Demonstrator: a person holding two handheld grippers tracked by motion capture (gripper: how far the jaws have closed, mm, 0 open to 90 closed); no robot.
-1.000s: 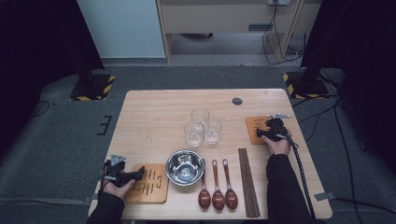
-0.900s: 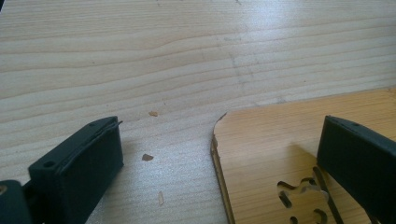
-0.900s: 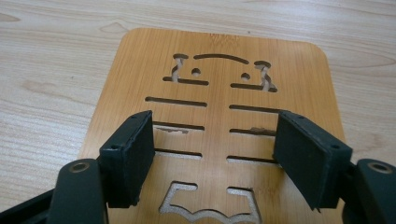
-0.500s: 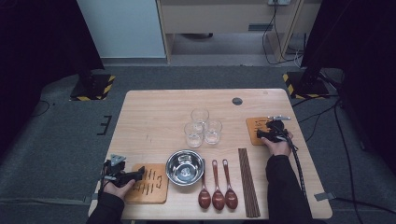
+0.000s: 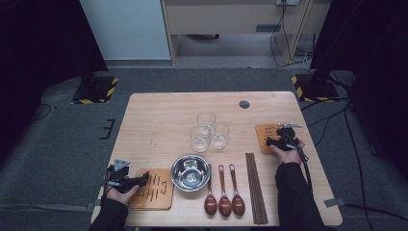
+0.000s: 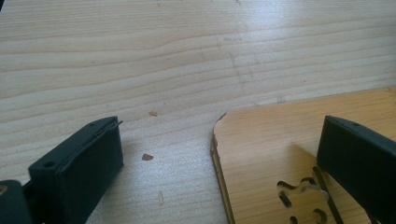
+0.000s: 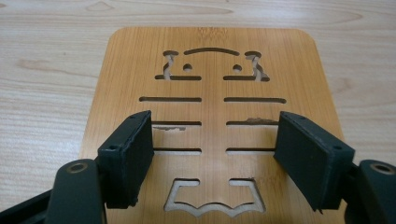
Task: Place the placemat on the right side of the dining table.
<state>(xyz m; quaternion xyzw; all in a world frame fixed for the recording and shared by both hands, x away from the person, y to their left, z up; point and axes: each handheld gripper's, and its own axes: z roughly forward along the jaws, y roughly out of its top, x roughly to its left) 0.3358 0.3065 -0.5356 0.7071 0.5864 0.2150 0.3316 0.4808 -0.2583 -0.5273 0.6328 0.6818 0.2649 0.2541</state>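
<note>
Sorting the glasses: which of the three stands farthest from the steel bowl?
The back glass, at the cluster's far tip; the other two glasses stand side by side nearer the bowl.

Coaster [image 7: 212, 112] smooth bamboo-like wood (cutout edges rough); table [image 5: 163, 120] pale matt wood; bowl [image 5: 191, 172] glossy metal.

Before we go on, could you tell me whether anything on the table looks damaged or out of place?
Only small flaws: the right wooden trivet has chipped, frayed slot edges, and a few wood flecks lie on the table beside the left wooden trivet. Otherwise, nothing stands out.
</note>
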